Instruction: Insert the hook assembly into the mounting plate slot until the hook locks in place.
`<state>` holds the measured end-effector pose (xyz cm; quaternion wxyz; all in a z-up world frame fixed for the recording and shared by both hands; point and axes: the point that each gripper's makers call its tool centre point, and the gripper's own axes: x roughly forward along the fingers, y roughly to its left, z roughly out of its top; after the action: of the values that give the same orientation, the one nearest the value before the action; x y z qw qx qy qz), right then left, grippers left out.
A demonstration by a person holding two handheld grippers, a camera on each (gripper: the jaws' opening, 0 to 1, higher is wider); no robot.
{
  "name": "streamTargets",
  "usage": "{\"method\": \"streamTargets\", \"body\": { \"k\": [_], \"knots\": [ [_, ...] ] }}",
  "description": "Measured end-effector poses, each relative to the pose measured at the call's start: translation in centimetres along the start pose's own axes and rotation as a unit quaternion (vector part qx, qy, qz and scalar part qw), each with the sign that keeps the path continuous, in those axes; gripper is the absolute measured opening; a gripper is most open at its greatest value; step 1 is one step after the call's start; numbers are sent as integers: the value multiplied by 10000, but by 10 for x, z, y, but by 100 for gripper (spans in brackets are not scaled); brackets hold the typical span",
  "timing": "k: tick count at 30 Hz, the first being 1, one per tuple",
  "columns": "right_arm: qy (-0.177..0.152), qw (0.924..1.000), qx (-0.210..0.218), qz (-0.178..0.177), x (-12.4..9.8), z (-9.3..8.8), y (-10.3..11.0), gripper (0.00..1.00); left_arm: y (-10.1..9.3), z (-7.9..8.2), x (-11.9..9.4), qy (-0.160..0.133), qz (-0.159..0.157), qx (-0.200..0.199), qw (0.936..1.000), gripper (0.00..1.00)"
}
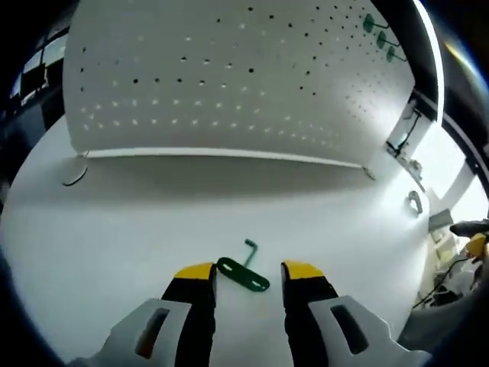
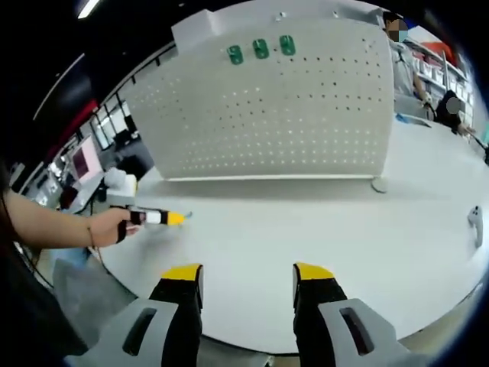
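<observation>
The left gripper [image 1: 247,274] gapes wide, gripping nothing — the green hook [image 1: 244,273] lies on the white table [image 1: 114,222] between its tips. At twelve o'clock stands the pegboard [image 1: 229,84]. The right gripper [image 2: 248,277] is open too — empty.

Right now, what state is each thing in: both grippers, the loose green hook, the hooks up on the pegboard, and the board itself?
Left gripper: open, jaws either side of the loose hook, not gripping it.
Right gripper: open, empty, over bare table.
Green metal hook with flat plate: lying flat on the white table, not mounted.
Three green hooks: mounted in a row near the top of the pegboard.
White perforated pegboard: standing upright on the table.
</observation>
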<state>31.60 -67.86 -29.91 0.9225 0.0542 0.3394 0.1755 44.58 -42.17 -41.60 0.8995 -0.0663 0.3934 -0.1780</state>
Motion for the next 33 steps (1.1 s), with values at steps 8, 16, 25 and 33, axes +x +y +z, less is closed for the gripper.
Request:
{"method": "streamTargets", "body": {
  "k": [8, 16, 25, 33],
  "knots": [
    [44, 10000, 30, 32, 3, -2, 2, 45, 4, -6, 0, 192, 132, 301, 9993, 9],
    [43, 10000, 1, 85, 5, -1, 5, 44, 4, -5, 3, 206, 32, 339, 9992, 8],
    [50, 9999, -46, 80, 5, -1, 4, 44, 1, 1, 6, 53, -74, 335, 9994, 4],
    [87, 9999, -91, 75, 1, -7, 4, 45, -1, 11, -9, -126, -172, 432, 9988, 3]
  ]
}}
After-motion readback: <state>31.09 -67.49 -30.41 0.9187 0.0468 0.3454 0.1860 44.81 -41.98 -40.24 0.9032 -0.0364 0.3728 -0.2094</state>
